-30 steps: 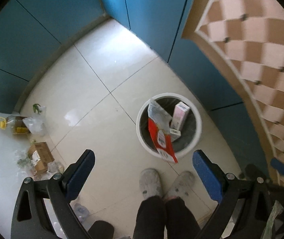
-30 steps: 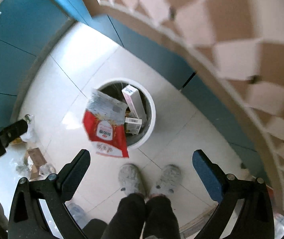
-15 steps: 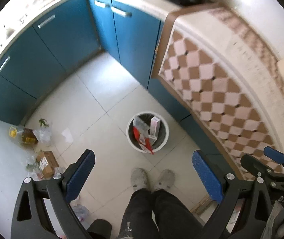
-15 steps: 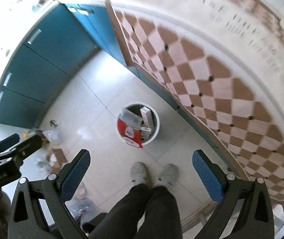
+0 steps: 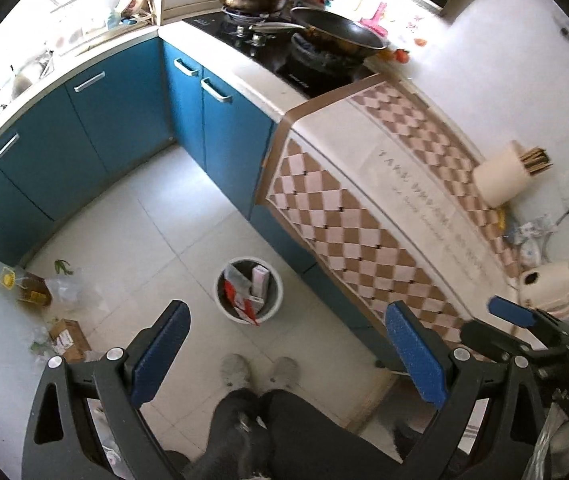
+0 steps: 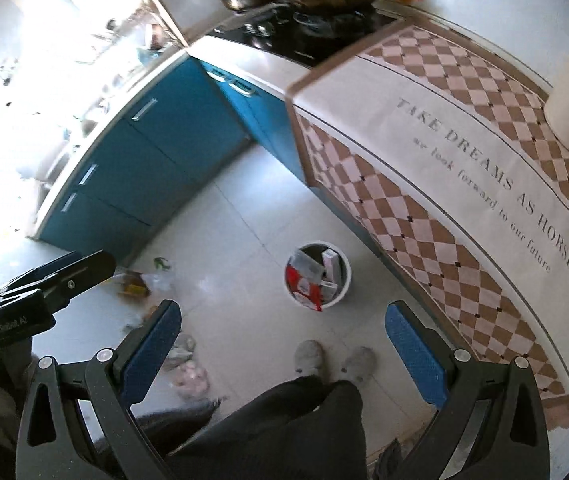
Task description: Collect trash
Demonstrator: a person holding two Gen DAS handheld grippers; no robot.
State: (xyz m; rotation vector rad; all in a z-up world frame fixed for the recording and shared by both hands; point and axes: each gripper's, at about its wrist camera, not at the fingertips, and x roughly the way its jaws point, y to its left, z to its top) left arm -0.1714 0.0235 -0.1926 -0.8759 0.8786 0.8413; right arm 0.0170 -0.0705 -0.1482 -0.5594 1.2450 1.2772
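A white round trash bin [image 5: 274, 300] stands on the pale tiled floor, far below both grippers; it also shows in the right wrist view [image 6: 346, 280]. A red and white wrapper [image 5: 240, 300] [image 6: 304, 286] and a pink and white carton [image 5: 259, 278] [image 6: 330, 264] stick out of it. My left gripper [image 5: 288, 344] is open and empty, high above the floor. My right gripper [image 6: 284, 344] is open and empty too, at about counter height. Loose trash lies at the floor's left: a cardboard box [image 5: 66, 334], a clear plastic bag [image 5: 66, 288] and a yellow-capped bottle [image 5: 28, 288].
Blue cabinets [image 5: 124, 112] run along the back and left. A counter with a checkered cloth [image 5: 364, 216] [image 6: 464, 168] is on the right, with a paper roll [image 5: 500, 178]. A stove with pans [image 5: 304, 36] is at the back. The person's shoes [image 5: 258, 370] stand before the bin.
Both grippers have risen far above the bin, so the counter and stove come into view. The red wrapper, in the air a second ago, now rests in the bin.
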